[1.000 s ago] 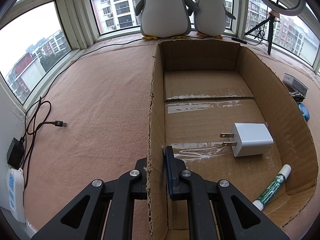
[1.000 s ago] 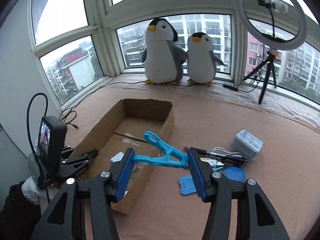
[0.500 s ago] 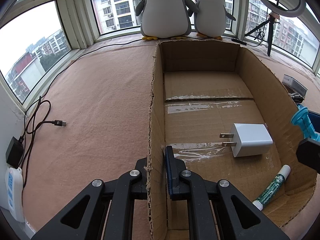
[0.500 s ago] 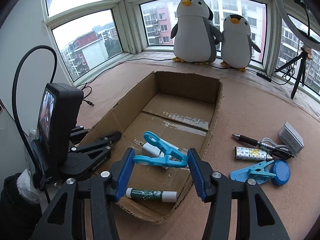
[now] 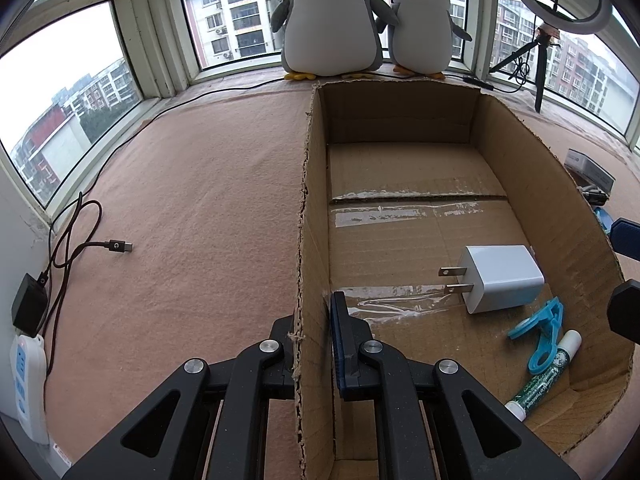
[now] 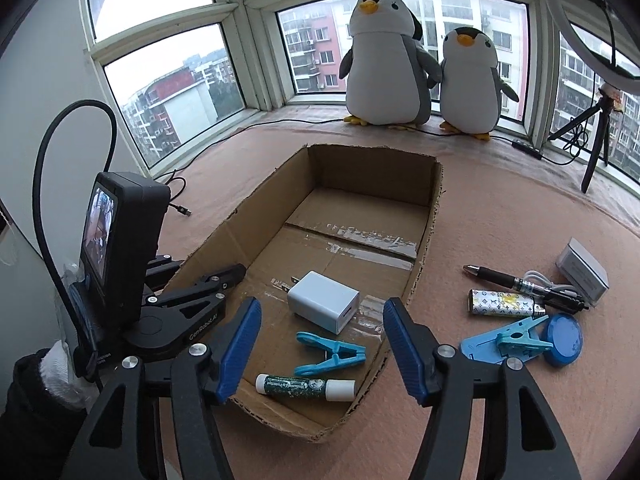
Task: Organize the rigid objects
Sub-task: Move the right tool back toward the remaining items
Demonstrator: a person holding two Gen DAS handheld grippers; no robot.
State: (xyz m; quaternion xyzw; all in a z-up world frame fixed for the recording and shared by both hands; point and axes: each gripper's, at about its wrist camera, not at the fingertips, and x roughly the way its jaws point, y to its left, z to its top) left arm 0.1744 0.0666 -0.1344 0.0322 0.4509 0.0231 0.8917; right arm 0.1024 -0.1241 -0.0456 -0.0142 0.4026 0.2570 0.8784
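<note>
Cardboard fills most of our left wrist view: our left tongs (image 5: 313, 344) are clamped shut on the left wall of the open cardboard box (image 5: 400, 120), one finger outside the wall and one inside. On the box floor lie a white charger (image 5: 500, 278) with its prongs toward the left, a blue clothespin (image 5: 540, 332) just beside it, and a green glue stick (image 5: 544, 376) against the near right corner; clothespin and glue stick touch or nearly touch. Outside the box, on the pink surface (image 5: 200, 220), a dark cable (image 5: 80, 248) runs to a white power strip (image 5: 26, 380) at the left edge. Two plush penguins (image 5: 332, 20) stand by the window.

From our right wrist view, our right tongs (image 6: 320, 344) hang over the near end of the box (image 6: 428, 216), their jaws opening with nothing gripped; the clothespin (image 6: 332, 354) lies loose on the box floor below and between the blue pads, the glue stick (image 6: 306, 386) nearer us, the charger (image 6: 324, 306) beyond. To the right of the box, on the surface (image 6: 500, 220), we see a second blue clip (image 6: 520, 338) on a blue card, a round blue lid (image 6: 564, 340), a patterned lighter (image 6: 504, 302), a black pen (image 6: 500, 276) and a grey case (image 6: 584, 268).
</note>
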